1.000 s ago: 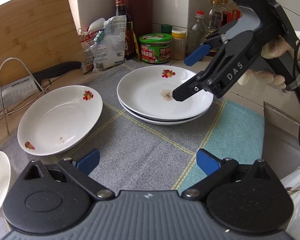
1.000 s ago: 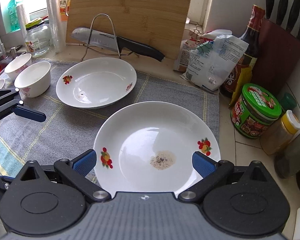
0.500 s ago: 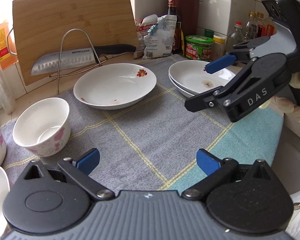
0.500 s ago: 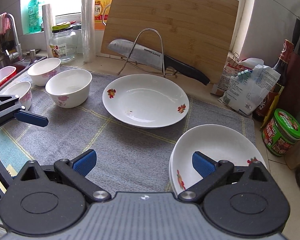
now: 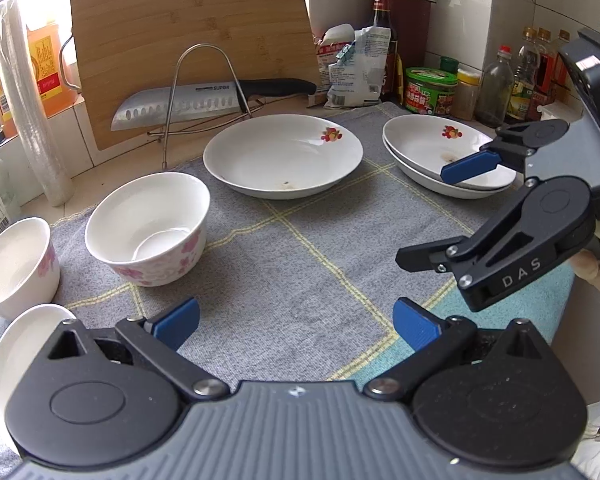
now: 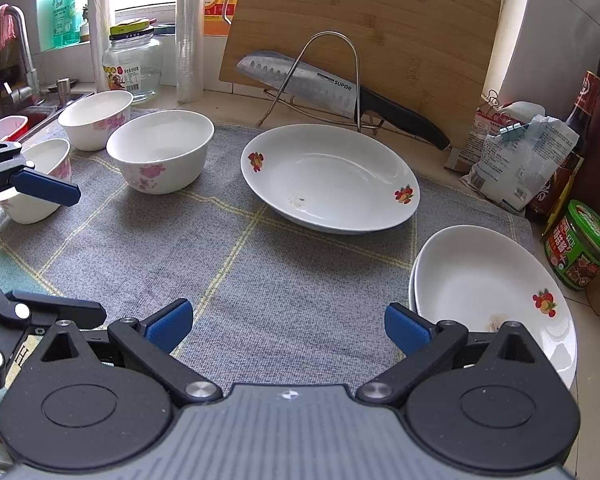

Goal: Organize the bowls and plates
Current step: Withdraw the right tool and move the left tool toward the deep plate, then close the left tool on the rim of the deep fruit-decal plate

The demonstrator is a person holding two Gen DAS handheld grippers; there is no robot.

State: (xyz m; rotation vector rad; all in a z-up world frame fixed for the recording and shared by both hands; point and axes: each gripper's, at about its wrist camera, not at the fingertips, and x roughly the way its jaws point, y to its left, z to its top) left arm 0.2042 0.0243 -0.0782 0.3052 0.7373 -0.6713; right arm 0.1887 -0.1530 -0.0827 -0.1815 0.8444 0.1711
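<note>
My left claw (image 5: 296, 322) is spread wide, empty, over the grey cloth (image 5: 300, 272). My right claw (image 6: 288, 322) is wide open too, nothing in it, hanging above the cloth just beside the stacked plates (image 6: 480, 280). Stack of two plates sits at the cloth's right edge. A single plate (image 6: 328, 176) lies mid-cloth, apart from the stack, in front of the knife (image 6: 320, 84) on its wire rack. Three bowls at left: one flowered bowl (image 6: 160, 150) upright on the cloth, a second bowl (image 6: 96, 118) behind it, a third bowl (image 6: 40, 176) nearer the left edge. Cutting board (image 6: 364, 32) leans on the wall at the back of the desk.
</note>
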